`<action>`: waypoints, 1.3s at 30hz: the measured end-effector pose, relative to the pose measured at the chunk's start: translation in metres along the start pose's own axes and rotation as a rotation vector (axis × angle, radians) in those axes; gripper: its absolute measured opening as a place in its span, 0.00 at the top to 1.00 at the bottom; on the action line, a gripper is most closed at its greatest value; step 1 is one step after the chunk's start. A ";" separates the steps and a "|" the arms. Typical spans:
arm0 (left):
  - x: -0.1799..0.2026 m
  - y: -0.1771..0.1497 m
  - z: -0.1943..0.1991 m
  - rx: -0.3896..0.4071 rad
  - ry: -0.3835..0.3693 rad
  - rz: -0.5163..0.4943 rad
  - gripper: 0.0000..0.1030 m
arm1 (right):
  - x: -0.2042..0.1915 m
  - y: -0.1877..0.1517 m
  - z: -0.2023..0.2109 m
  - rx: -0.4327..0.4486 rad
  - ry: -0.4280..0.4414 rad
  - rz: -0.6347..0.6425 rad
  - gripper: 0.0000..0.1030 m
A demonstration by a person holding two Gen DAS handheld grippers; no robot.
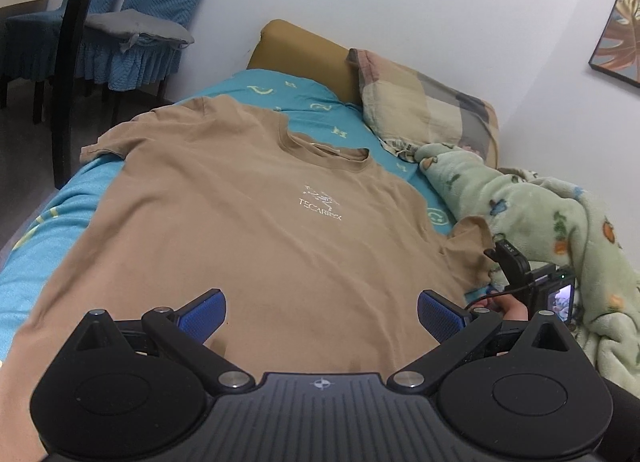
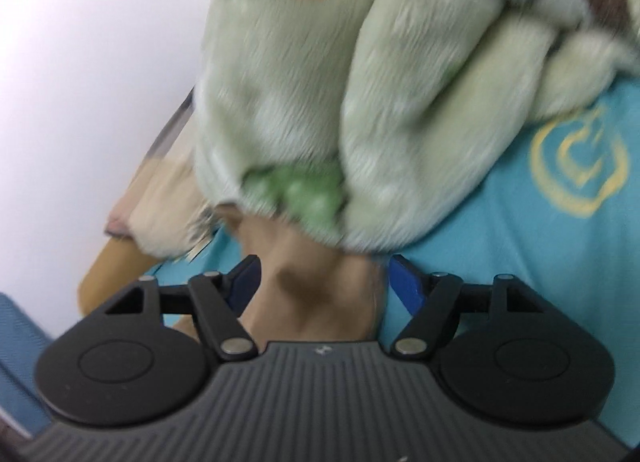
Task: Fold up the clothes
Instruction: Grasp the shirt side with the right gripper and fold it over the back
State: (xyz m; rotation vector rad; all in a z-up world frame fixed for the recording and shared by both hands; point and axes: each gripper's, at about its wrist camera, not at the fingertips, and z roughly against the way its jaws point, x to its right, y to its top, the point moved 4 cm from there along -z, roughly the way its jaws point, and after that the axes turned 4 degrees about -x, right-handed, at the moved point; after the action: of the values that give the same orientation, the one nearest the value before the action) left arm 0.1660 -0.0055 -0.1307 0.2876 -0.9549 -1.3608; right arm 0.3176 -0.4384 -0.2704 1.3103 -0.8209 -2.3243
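A tan T-shirt (image 1: 240,221) with a small white chest logo lies flat, front up, on the blue bed sheet (image 1: 52,229), collar toward the pillows. My left gripper (image 1: 322,316) is open just above the shirt's lower hem, its blue pads (image 1: 202,316) wide apart. My right gripper (image 2: 322,282) is open around the shirt's right sleeve (image 2: 312,286), which bunches between the pads under the green blanket; this view is blurred. The right gripper's body also shows in the left wrist view (image 1: 532,286) at that sleeve (image 1: 468,246).
A fluffy green printed blanket (image 1: 560,229) is heaped along the bed's right side, close over the right gripper (image 2: 360,81). A checked pillow (image 1: 428,109) and a mustard cushion (image 1: 296,45) lie at the head. Chairs with blue covers (image 1: 120,49) stand left of the bed.
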 end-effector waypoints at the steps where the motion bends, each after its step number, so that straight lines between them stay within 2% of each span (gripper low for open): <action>1: 0.002 0.000 0.001 0.005 0.000 -0.006 0.00 | 0.003 0.003 0.002 0.011 -0.013 0.011 0.28; 4: 0.006 0.000 0.005 0.017 0.001 -0.023 0.00 | 0.009 0.012 -0.007 -0.026 -0.033 0.077 0.28; 7: 0.008 -0.001 0.004 0.014 -0.003 -0.025 0.00 | 0.006 0.017 -0.021 -0.126 0.068 0.142 0.28; 10: 0.009 -0.002 0.002 0.011 -0.007 -0.027 0.00 | -0.008 0.012 -0.043 -0.283 0.182 0.225 0.29; 11: 0.010 -0.002 0.001 0.010 -0.008 -0.028 0.00 | -0.014 0.011 -0.048 -0.308 0.181 0.265 0.29; 14: 0.011 -0.002 -0.005 0.007 -0.006 -0.028 0.00 | -0.028 0.009 -0.067 -0.366 0.182 0.278 0.30; 15: 0.011 -0.003 -0.007 0.002 -0.005 -0.029 0.00 | -0.034 0.009 -0.072 -0.375 0.164 0.294 0.36; 16: 0.012 -0.003 -0.009 -0.002 -0.005 -0.029 0.00 | -0.039 0.008 -0.077 -0.383 0.147 0.309 0.65; 17: 0.013 -0.002 -0.010 -0.002 -0.008 -0.028 0.00 | -0.046 0.010 -0.075 -0.365 0.138 0.327 0.91; 22: 0.017 0.008 0.001 0.050 -0.010 -0.051 0.00 | -0.086 0.028 -0.049 -0.234 0.120 0.427 0.90; 25: 0.015 0.017 0.018 0.098 0.005 -0.082 0.00 | -0.126 0.046 -0.012 -0.146 0.124 0.509 0.91; 29: 0.006 0.031 0.042 0.147 0.059 -0.131 0.00 | -0.200 0.048 0.024 -0.068 0.142 0.619 0.91; 35: -0.034 0.056 0.072 0.198 0.134 -0.136 0.00 | -0.305 -0.012 0.048 -0.048 0.172 0.857 0.91; 39: -0.074 0.064 0.063 0.182 0.120 -0.001 0.00 | -0.350 -0.090 0.043 -0.124 0.237 0.915 0.91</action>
State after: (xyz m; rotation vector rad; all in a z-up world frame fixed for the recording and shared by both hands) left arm 0.1715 0.0986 -0.0786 0.5023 -0.9788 -1.2449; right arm 0.4584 -0.1621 -0.0800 0.8571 -0.9174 -1.4431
